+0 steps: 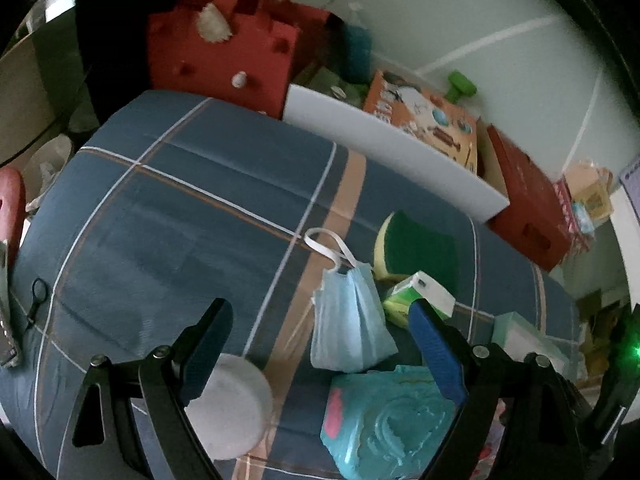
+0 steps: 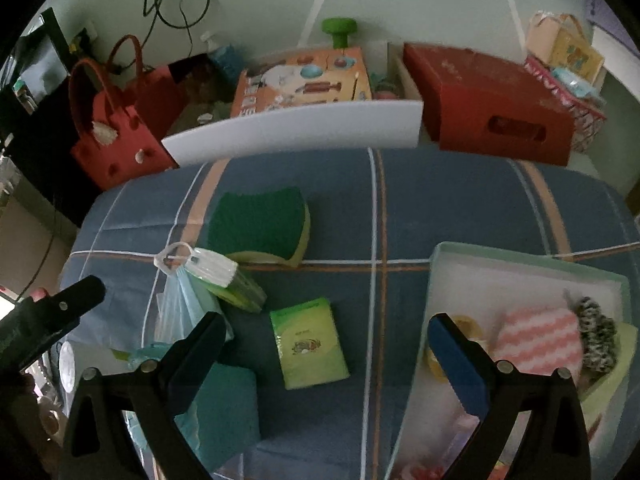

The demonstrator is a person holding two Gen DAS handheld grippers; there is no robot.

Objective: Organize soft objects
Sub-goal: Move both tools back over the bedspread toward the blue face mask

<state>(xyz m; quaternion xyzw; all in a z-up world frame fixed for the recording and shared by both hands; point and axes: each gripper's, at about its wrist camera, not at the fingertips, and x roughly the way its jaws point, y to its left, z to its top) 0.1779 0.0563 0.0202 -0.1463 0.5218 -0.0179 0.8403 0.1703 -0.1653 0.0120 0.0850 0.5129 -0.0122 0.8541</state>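
The left claw (image 1: 320,344) stands wide apart with nothing in it, tilted steeply down over the bed (image 1: 168,208). Dead ahead between its 2 fingers lies the blue face mask (image 1: 348,320), folded, its long axis running away from the claw toward the far edge of the bed, with the white ear loop (image 1: 328,246) trailing off its far end. The mask sits nearer the blue-padded finger (image 1: 436,352) than the other one, so I'd judge the claw needs a small shift that way before closing across the mask's short width. A white round pad (image 1: 230,404) lies close under the other finger, and a teal crinkly pack (image 1: 384,420) sits just this side of the mask; either could get nipped along with it.

The right claw (image 2: 324,344) is likewise gaping and empty, and what lies between its fingers is a green tissue pack (image 2: 308,344), flat, long axis pointing roughly away. The pale tray (image 2: 524,276), already holding a pink striped cloth (image 2: 540,340) and a speckled scrunchie (image 2: 596,336), lies off toward the bed's right edge, beside the right claw's blue finger. So the right claw looks far nearer the tray, the left nearer the mask. A green sponge (image 2: 260,224) waits further toward the far edge.
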